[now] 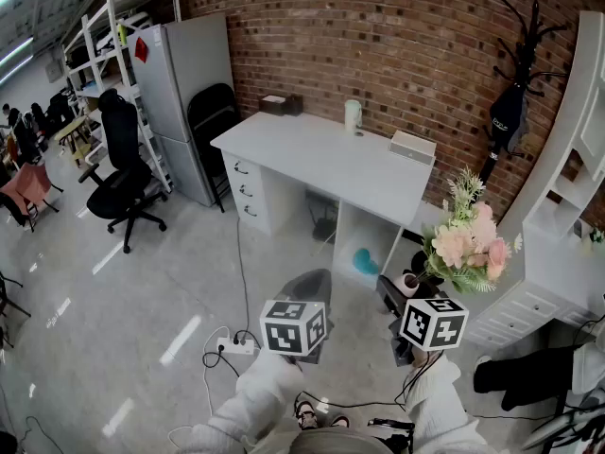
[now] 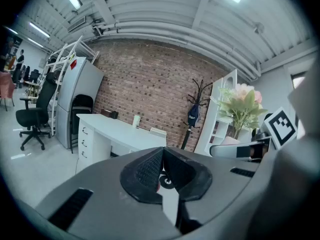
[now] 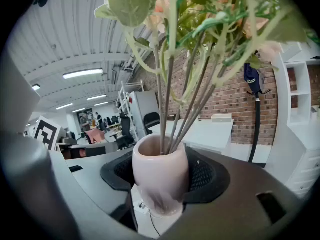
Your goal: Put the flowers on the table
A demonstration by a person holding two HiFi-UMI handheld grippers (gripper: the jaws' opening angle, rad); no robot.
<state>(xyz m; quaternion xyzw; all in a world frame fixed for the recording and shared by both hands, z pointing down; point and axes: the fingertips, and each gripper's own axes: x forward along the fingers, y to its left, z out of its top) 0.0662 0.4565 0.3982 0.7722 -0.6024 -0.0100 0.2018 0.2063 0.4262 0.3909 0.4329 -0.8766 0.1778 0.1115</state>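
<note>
**A:** How far along is the job?

**B:** I'd say the pick-up is done and the setting-down isn't. The right tongs (image 3: 165,184) pinch the pink vase (image 3: 159,164) by its belly, with a dark pad pressed to either side. The left tongs (image 2: 161,171) are pressed together with nothing between them, and sit low in the head view, beside the right pair.

**A:** So where are the flowers?

**B:** The flowers (image 1: 468,239) stand in that vase, carried in the air at the lower right of the head view, above the floor. The white counter (image 1: 312,154) lies further off at mid-frame, well apart from them. What's left, I'd judge, is the carry across, then lowering the vase onto a bare patch and letting go.

**A:** Which way does it point?

**B:** The vase is upright, mouth up and base down, so its long axis runs roughly vertical. The stems rise out of the mouth and fan out, and in the head view the blooms spread toward the upper right.

**A:** Is there room on the counter?

**B:** There's plenty. Only a pale cup (image 1: 353,116) and a flat box (image 1: 412,146) sit toward its far edge, by the brick wall.
</note>
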